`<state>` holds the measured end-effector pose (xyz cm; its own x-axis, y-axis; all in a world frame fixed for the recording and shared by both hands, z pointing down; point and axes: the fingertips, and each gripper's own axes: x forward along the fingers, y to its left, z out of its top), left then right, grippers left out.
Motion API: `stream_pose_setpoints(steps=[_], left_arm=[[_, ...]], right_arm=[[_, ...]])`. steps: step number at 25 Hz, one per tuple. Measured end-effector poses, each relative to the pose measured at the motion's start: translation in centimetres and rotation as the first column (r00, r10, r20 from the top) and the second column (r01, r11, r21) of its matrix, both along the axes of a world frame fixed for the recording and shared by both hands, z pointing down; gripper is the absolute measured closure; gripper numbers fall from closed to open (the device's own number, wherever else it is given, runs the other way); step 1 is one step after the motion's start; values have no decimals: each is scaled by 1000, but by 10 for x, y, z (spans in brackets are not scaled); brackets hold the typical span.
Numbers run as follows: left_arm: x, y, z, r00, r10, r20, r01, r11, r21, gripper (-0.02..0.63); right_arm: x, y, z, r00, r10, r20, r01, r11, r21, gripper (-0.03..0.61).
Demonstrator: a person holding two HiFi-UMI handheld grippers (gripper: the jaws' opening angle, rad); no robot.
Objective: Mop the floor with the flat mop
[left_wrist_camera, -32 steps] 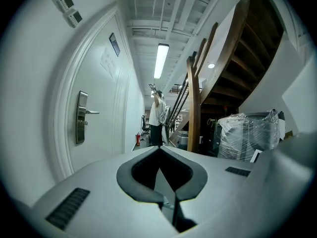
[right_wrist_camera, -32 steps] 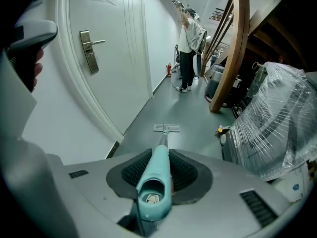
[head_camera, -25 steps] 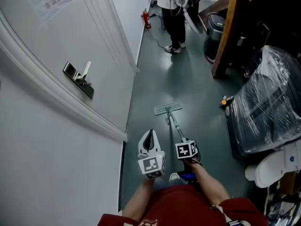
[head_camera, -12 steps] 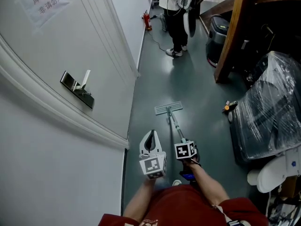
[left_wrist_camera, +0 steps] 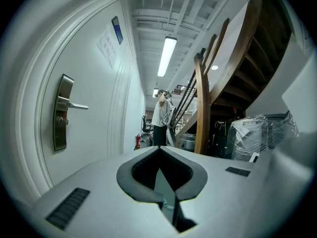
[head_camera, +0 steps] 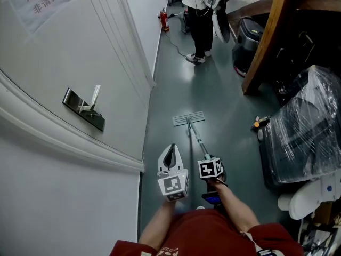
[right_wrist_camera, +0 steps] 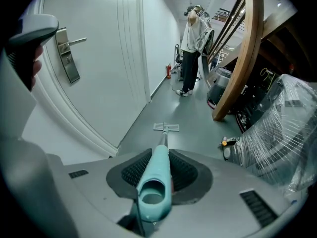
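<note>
- As I look down the corridor, a white door [head_camera: 58, 57] fills the left of the frame, with its lever handle [head_camera: 85, 108] at mid-left.
- Just left of bottom centre, my left gripper [head_camera: 170, 149] hangs over the grey-green floor [head_camera: 224, 100]. Its jaws are pressed together, tips meeting, with nothing between them.
- Close beside it at bottom centre, my right gripper [head_camera: 206, 160] is clenched on the teal top end of the mop handle [head_camera: 197, 138]. The grip's open end pokes back between the jaws.
- The flat mop [head_camera: 188, 118] rests its head flat on the floor at centre frame. It is near the foot of the door, and the handle slants back from it to my right gripper.
- At top centre, a person [head_camera: 200, 20] stands farther down the corridor.
- A slanted wooden post [head_camera: 264, 41] stands at upper right.
- At the right edge sits a plastic-wrapped bundle [head_camera: 303, 121], well apart from the mop.
</note>
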<state>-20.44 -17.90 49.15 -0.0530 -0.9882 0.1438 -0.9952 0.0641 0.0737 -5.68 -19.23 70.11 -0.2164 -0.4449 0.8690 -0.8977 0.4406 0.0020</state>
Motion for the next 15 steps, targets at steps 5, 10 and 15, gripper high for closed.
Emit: stream_pose_setpoints(steps=[5, 10, 15], left_arm=[[-29, -28, 3, 1000, 9, -12, -9, 1000, -2, 598], [-60, -55, 6, 1000, 18, -20, -18, 1000, 22, 598], [-91, -77, 3, 999, 27, -22, -26, 999, 26, 598]], right_arm=[[-25, -28, -1, 1000, 10, -6, -10, 1000, 4, 460], [-51, -52, 0, 1000, 18, -19, -18, 1000, 4, 460], [-76, -76, 0, 999, 37, -16, -37, 999, 5, 460]])
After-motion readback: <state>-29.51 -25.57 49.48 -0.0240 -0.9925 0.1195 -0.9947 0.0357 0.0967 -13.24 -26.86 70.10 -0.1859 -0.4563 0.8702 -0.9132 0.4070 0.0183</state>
